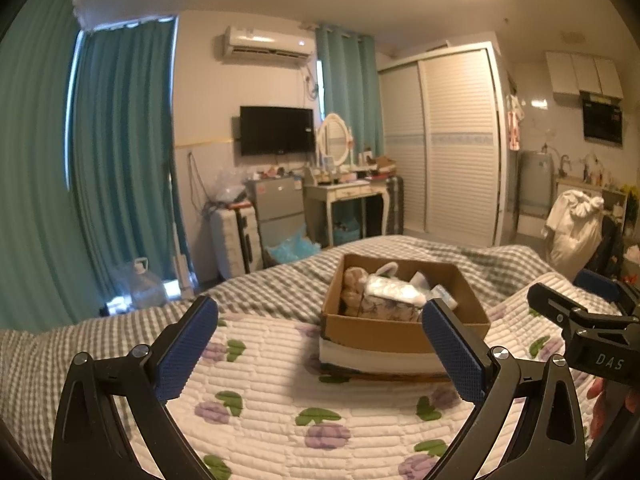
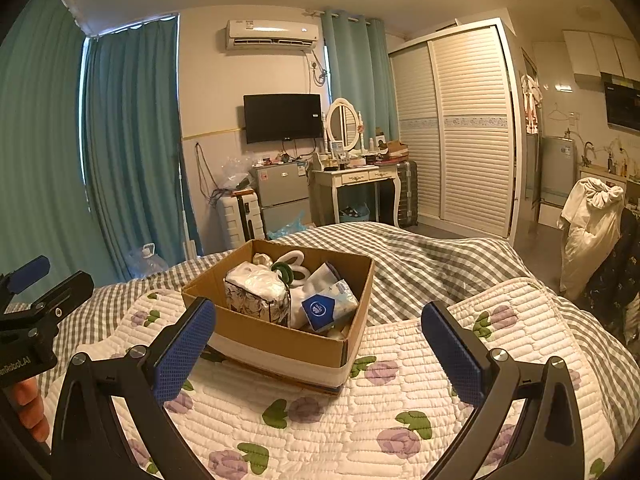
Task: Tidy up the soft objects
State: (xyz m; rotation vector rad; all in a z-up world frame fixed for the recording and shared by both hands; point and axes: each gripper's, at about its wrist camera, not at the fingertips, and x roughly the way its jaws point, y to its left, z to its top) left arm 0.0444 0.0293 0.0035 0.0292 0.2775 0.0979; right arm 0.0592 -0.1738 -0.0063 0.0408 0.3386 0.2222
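Observation:
A brown cardboard box (image 1: 372, 330) stands on the flowered quilt (image 1: 260, 392) on the bed. It also shows in the right wrist view (image 2: 280, 340). It holds a floral tissue pack (image 2: 256, 300), a blue-labelled pack (image 2: 326, 308), a white and green ring toy (image 2: 290, 266) and a tan plush (image 1: 352, 286). My left gripper (image 1: 320, 340) is open and empty, held above the quilt in front of the box. My right gripper (image 2: 318, 342) is open and empty, just right of the box's near corner. Each gripper shows at the edge of the other's view.
A grey checked blanket (image 2: 420, 256) covers the far side of the bed. Beyond stand a white suitcase (image 2: 240, 216), a small fridge (image 2: 282, 196), a dressing table (image 2: 356, 180), a white wardrobe (image 2: 460, 128) and teal curtains (image 2: 128, 128). A water jug (image 1: 146, 284) sits on the floor.

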